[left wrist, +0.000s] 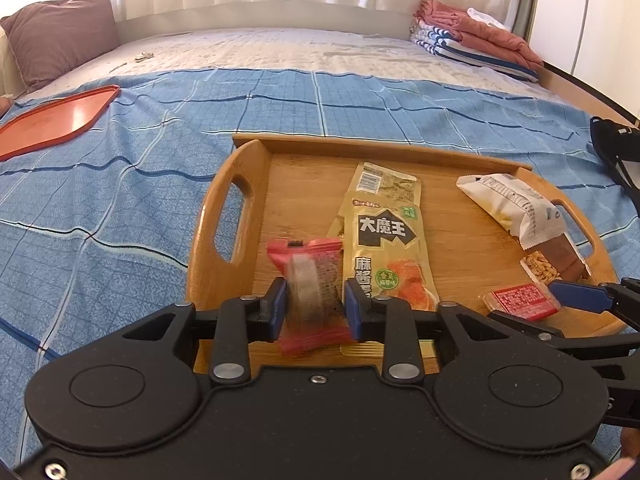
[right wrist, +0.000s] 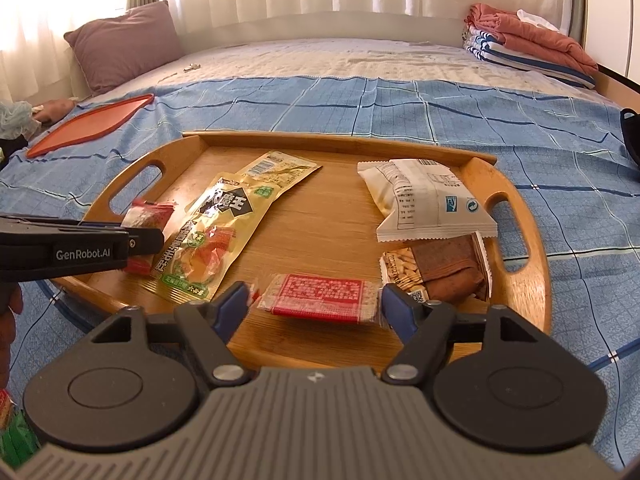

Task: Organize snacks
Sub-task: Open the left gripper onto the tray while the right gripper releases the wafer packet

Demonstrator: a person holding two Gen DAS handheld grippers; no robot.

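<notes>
A wooden tray (left wrist: pixel 204 264) (right wrist: pixel 320 220) lies on the blue checked sheet. My left gripper (left wrist: pixel 314 304) stands over its near left corner. A pink snack packet (left wrist: pixel 308 256) (right wrist: pixel 146 216) is upright and blurred between the blue pads, which look just off it. My right gripper (right wrist: pixel 312 304) is open around a flat red packet (right wrist: pixel 320 296) (left wrist: pixel 520 302) that lies on the tray's near edge, with a small gap at each end. A yellow-green pouch (left wrist: pixel 384 248) (right wrist: pixel 216 240), a white packet (right wrist: pixel 428 200) and a brown peanut packet (right wrist: pixel 440 268) also lie on the tray.
An orange tray (left wrist: pixel 52 120) (right wrist: pixel 92 124) lies far left on the sheet. A mauve pillow (right wrist: pixel 124 44) and folded blankets (right wrist: pixel 532 48) sit at the head of the bed. A black object (left wrist: pixel 612 140) is at the right edge, and green packets (right wrist: pixel 16 440) at the lower left.
</notes>
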